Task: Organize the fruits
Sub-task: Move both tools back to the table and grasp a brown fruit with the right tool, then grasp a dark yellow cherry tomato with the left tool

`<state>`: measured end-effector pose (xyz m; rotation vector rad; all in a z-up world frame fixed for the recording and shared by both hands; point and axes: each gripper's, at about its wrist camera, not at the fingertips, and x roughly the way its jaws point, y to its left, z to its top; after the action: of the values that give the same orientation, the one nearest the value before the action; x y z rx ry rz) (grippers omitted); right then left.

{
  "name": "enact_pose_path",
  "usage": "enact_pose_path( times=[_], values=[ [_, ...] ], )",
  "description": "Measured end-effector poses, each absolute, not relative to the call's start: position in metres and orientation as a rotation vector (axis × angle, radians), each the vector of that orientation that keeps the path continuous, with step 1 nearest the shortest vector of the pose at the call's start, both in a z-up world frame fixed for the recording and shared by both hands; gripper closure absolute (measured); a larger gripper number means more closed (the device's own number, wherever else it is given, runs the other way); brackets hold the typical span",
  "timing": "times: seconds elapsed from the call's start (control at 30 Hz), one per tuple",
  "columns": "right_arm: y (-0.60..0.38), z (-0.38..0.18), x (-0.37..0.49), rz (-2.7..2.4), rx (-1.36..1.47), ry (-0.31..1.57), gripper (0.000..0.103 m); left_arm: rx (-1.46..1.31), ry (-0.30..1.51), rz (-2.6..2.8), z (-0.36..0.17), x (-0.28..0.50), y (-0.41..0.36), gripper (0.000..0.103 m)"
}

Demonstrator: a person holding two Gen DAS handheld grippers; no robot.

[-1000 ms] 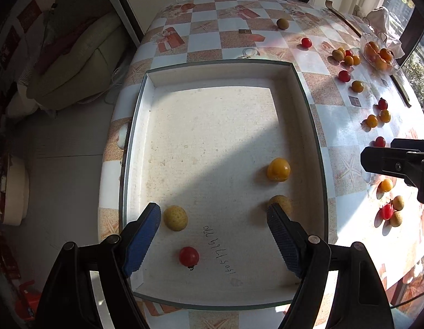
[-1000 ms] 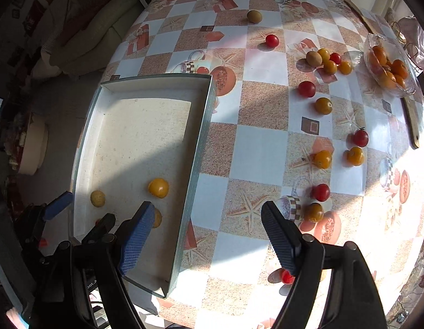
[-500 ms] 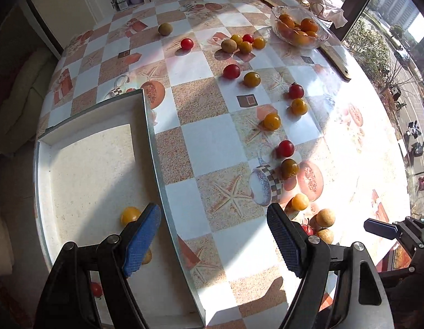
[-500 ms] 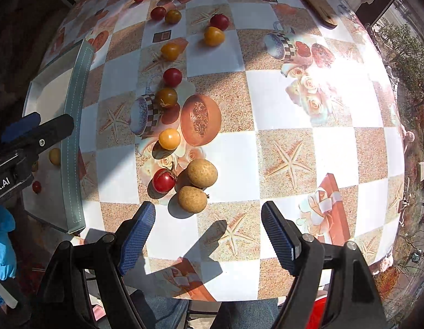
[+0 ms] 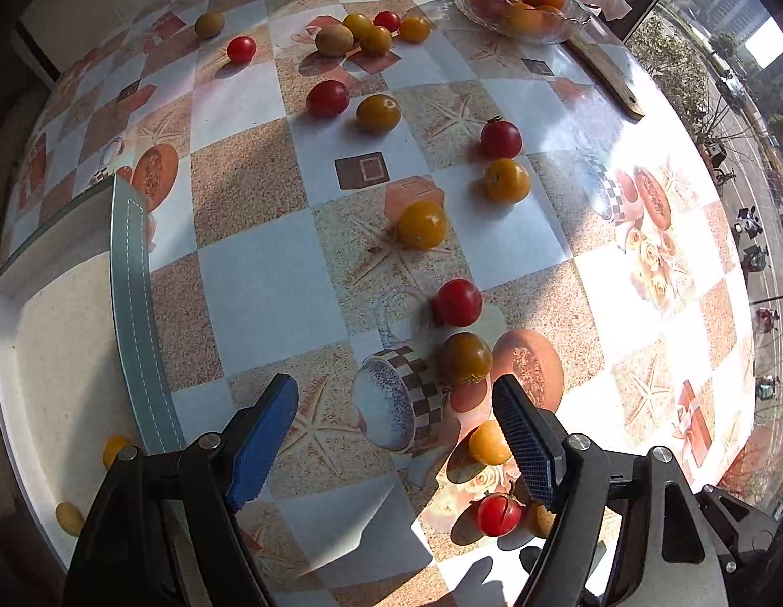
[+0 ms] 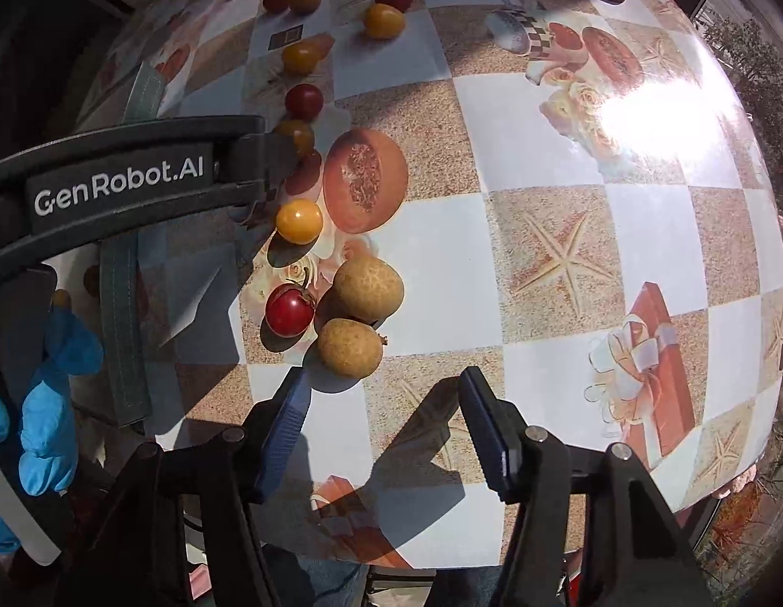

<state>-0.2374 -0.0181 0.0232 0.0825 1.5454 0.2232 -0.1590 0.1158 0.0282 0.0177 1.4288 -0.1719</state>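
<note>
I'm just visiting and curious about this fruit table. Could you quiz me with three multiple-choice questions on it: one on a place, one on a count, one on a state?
1. Where is the glass bowl of oranges?
A. far end of the table
B. inside the tray
C. on the floor

2. How many brown speckled fruits lie just ahead of the right gripper?
A. none
B. two
C. five

3. What is between the left gripper's fingers?
A. a tomato
B. a spoon
C. nothing

Answers:
1 A: it sits at the far edge.
2 B: a pair beside a red tomato.
3 C: only tablecloth shows in the gap.
</note>
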Motion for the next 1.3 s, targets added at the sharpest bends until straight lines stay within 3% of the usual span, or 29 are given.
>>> enact_pose_path(
  times=[0.07,0.2,0.23,0.3,0.37,0.47,0.53,1.3],
  values=[
    [-0.015,0.02,-0.236,0.236,0.095,1.538,0.039,0.008,1.438,-0.171,0.024,-0.157,0.115,0.032],
    [-0.013,0.02,-0.234,0.25,0.099,1.516,0.041,0.008,1.443,-0.183,0.021,-0.154,0.108,0.036],
    [-0.01,0.021,-0.231,0.253,0.097,1.514,0.043,0.018,1.441,-0.185,0.02,-0.153,0.105,0.037],
    [-0.004,0.022,-0.229,0.25,0.078,1.509,0.06,0.038,1.436,-0.185,0.02,-0.153,0.098,0.041],
    [-0.001,0.023,-0.228,0.252,0.058,1.509,0.071,0.039,1.429,-0.195,0.02,-0.152,0.092,0.049],
    [0.001,0.024,-0.228,0.253,0.049,1.508,0.071,0.038,1.423,-0.211,0.022,-0.148,0.084,0.062],
    [-0.005,0.024,-0.228,0.243,0.053,1.508,0.071,0.021,1.426,-0.238,0.022,-0.148,0.079,0.08],
    [-0.061,0.044,-0.224,0.111,0.141,1.5,0.071,-0.065,1.42,-0.17,0.037,-0.177,0.141,0.08]
  ],
)
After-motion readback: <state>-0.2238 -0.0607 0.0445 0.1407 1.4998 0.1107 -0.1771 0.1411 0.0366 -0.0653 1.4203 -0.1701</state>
